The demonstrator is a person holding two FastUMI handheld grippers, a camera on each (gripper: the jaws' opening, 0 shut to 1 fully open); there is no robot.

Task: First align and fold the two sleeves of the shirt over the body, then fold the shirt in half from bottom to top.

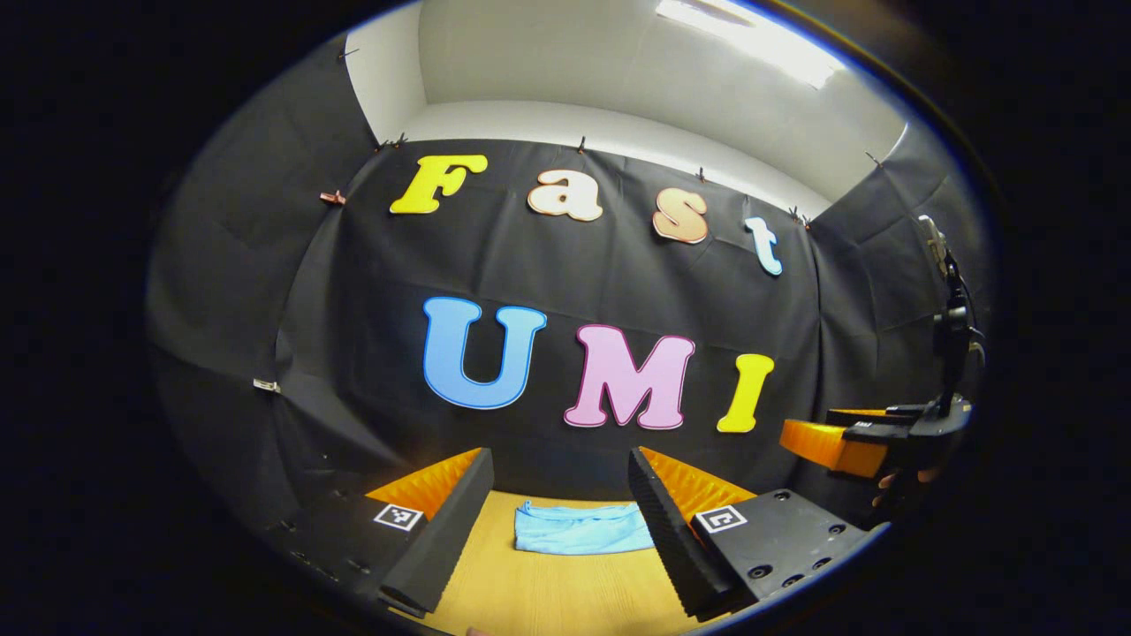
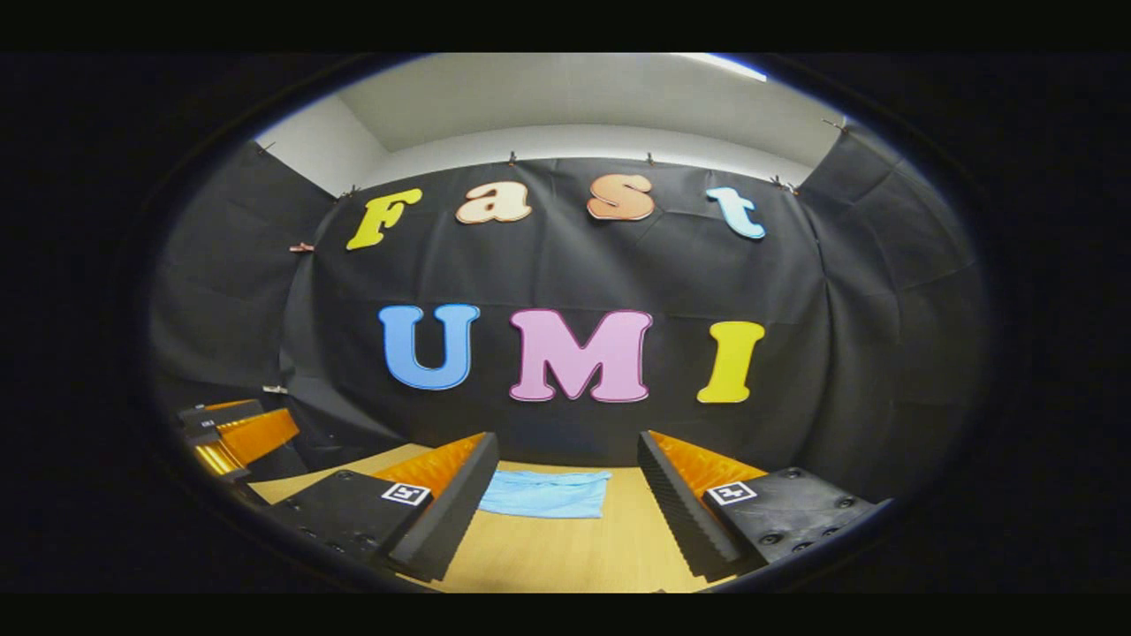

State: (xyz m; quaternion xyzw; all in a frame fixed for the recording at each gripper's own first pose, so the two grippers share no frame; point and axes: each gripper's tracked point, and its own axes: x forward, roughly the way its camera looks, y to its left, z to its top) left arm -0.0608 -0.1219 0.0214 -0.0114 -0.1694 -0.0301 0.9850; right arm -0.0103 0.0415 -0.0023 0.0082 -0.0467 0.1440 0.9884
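Wooden table [image 1: 548, 592] under blue shirt [image 1: 579, 528]

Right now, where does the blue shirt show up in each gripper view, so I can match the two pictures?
Left gripper view: the shirt lies low and centre on the wooden table, between that view's own tongs and nearer the right finger.
Right gripper view: the shirt lies low, just left of centre, beside the left finger.
Shared landmark: the table's far edge, where it meets the black wall, just behind the shirt.

Wooden table [image 2: 565, 552], black cloth wall [image 2: 848, 353] (pinned up with small clips), pale ceiling [image 1: 565, 79], bright ceiling light [image 1: 760, 40]
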